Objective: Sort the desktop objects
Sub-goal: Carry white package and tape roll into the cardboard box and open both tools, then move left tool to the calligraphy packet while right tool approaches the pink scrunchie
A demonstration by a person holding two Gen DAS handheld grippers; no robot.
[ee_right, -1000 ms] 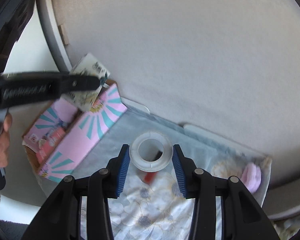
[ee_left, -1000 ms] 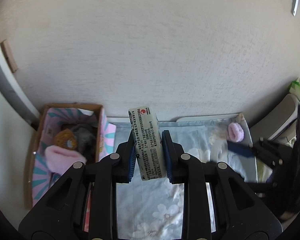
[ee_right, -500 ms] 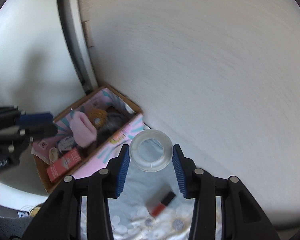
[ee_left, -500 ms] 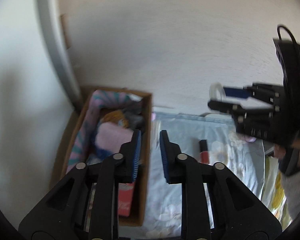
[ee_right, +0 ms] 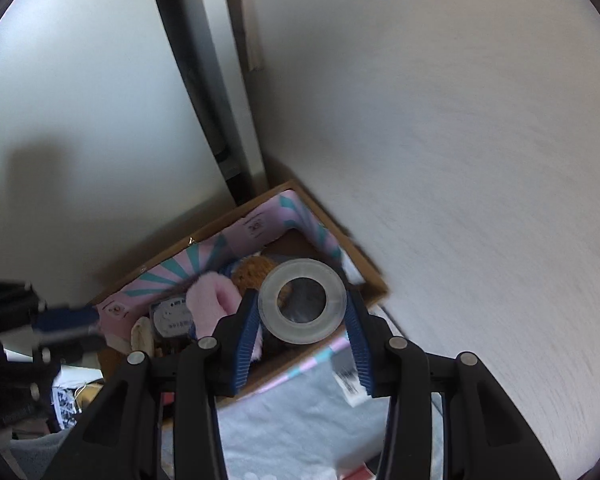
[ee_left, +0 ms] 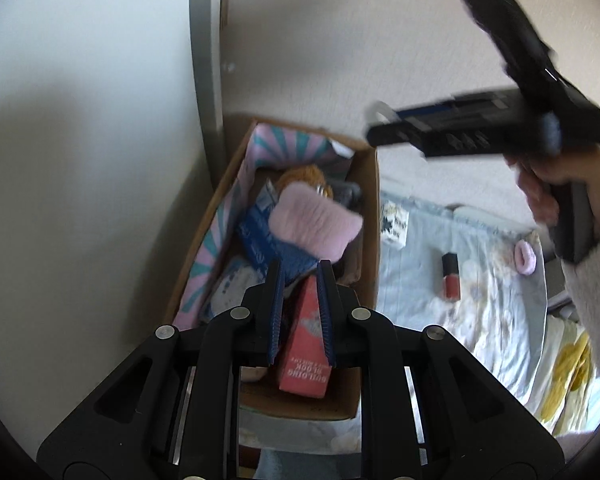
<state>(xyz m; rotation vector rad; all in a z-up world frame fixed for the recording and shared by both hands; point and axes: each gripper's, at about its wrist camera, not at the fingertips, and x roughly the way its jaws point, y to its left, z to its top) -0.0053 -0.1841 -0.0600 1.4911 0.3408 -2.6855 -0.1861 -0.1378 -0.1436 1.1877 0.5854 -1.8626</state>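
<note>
- The left gripper (ee_left: 300,312) hung above the near end of the cardboard box (ee_left: 374,184); its two fingers stood close together, with nothing held between them.
- Under these fingers, inside the box, lay a red carton (ee_left: 306,352) with white letters, a blue packet (ee_left: 268,240) and a pink fluffy thing (ee_left: 312,224); a brown plush toy (ee_left: 300,174) lay toward the far end.
- The right gripper (ee_right: 302,316) was clamped on a clear tape roll (ee_right: 302,300), one finger on each side of the ring, and it held the roll over the far corner of the box (ee_right: 374,280).
- The box stood in the corner of the bed, against the wall, with a pink and teal lining (ee_right: 168,276).
- On the flowered sheet (ee_left: 480,320), just beside the long side of the box, lay a small printed box (ee_left: 394,226).
- Farther from the box on the sheet lay a red bottle with a black cap (ee_left: 451,276), and near the far edge a pink hair tie (ee_left: 526,256).
- A hand (ee_left: 548,184) in a pale sleeve (ee_left: 598,292) held the handle of the right gripper.
</note>
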